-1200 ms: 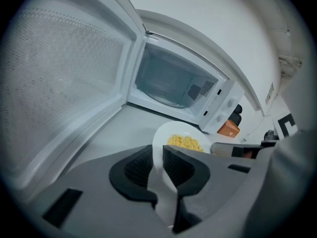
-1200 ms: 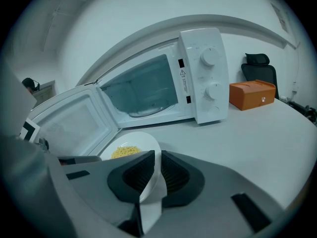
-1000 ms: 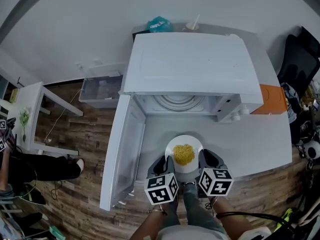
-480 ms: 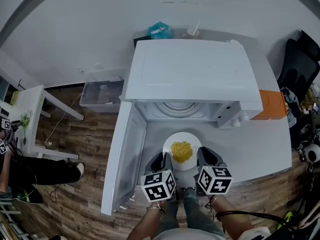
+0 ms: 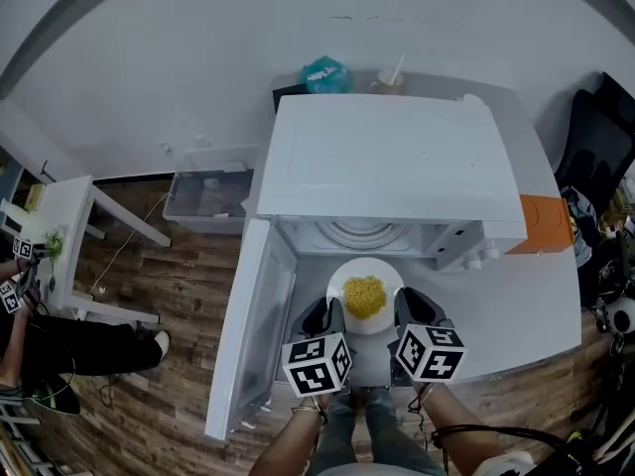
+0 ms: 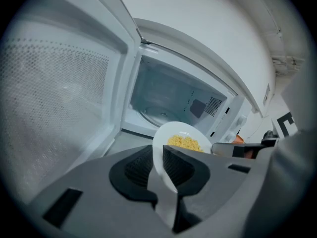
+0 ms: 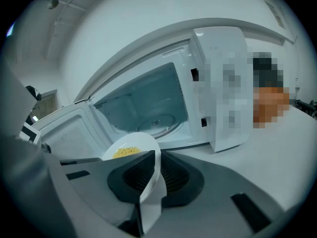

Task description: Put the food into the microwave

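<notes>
Clamping the plate (image 5: 382,271), left tongs (image 6: 161,157), right tongs (image 7: 157,170); door mesh (image 6: 49,83) in gripper views only.

an orange box (image 5: 544,222) sits on the grey counter (image 5: 526,305). by the wall, a teal bag (image 5: 323,73) and what may be a cup (image 5: 389,79). a clear bin (image 5: 205,194) stands on the wood floor (image 5: 179,365).

A white table (image 5: 501,307) bears the open microwave (image 5: 387,157) and an orange box (image 5: 545,224).
</notes>
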Tool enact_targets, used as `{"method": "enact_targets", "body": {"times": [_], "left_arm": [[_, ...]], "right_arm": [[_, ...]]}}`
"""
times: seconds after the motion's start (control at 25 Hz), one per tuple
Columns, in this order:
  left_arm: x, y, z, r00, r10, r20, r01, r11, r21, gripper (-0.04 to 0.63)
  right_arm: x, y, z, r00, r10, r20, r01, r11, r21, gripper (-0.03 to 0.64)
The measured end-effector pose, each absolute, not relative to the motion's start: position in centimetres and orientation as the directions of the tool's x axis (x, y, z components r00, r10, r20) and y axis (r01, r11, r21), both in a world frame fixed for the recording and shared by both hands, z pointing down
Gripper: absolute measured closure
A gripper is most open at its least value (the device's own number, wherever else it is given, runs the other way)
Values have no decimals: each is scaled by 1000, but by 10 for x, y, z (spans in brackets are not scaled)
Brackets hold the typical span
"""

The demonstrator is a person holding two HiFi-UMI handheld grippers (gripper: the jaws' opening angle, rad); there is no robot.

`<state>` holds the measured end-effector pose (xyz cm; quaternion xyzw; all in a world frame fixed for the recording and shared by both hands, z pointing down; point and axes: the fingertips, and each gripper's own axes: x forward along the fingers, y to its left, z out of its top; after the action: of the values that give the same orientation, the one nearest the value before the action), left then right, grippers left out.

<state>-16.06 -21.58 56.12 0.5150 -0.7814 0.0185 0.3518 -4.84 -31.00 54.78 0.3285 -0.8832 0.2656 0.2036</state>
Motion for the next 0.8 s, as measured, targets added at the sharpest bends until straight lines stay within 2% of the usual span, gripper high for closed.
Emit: {"method": "enact_targets", "body": {"times": [0.8], "left_arm": [[-192, -260, 553, -263, -797, 544, -813, 486, 320, 531]], "right_arm": [[-79, -353, 540, -719, -479, 503, -673, 661, -332, 568]]}}
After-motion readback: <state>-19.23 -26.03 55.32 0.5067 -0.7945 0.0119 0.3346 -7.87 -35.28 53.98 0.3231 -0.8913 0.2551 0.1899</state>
